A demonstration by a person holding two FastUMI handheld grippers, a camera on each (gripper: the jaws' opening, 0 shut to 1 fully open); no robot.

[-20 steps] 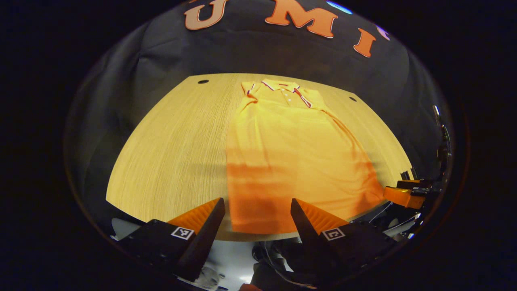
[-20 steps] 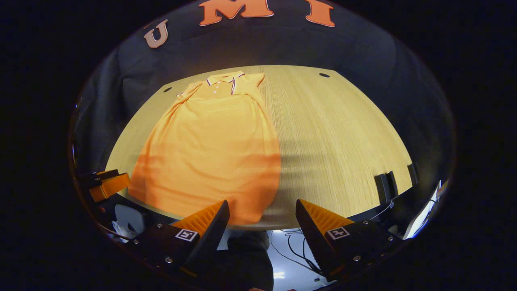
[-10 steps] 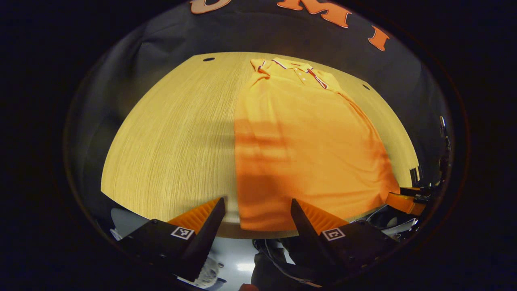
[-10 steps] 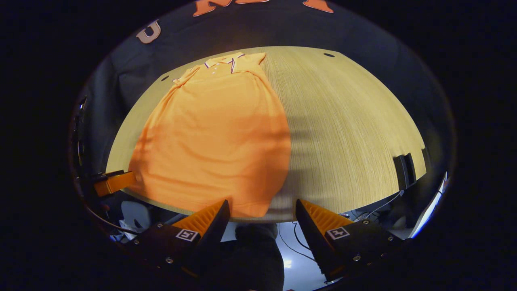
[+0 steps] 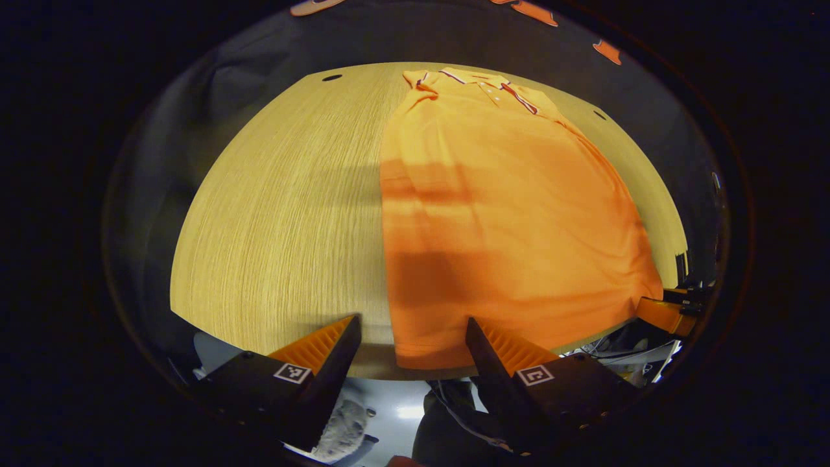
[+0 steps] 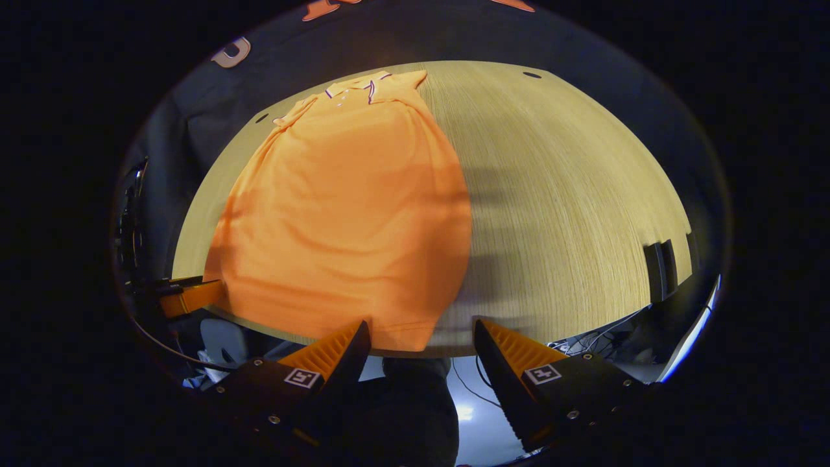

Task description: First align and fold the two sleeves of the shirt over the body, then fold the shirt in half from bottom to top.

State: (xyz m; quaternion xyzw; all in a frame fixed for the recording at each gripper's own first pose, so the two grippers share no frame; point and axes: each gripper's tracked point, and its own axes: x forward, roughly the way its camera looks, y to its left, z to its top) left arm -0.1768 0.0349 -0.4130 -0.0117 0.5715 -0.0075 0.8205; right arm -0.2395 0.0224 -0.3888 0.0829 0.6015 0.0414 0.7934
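Shirt [image 5: 506, 214] lies flat on the wooden table [image 5: 285, 214], an orange polo with its collar [image 5: 483, 79] at the far edge and its hem [image 5: 428, 360] along the near edge, closest to me. Both sleeves are folded in over the body, leaving a long narrow shape. My left tongs [image 5: 413, 334] hang just off the near edge with their fingers spread wide and nothing between them, lined up with the hem's left corner. My right tongs [image 6: 421, 337] are likewise wide apart and hold nothing, poised at the hem's right corner [image 6: 415, 340]. In the left gripper view my other tongs appear at the far right of the hem; in the right gripper view the left tongs show at the hem's left end. Shadow bands cross the lower half of the shirt. A small dark block [image 6: 660, 271] sits at the table's right edge.
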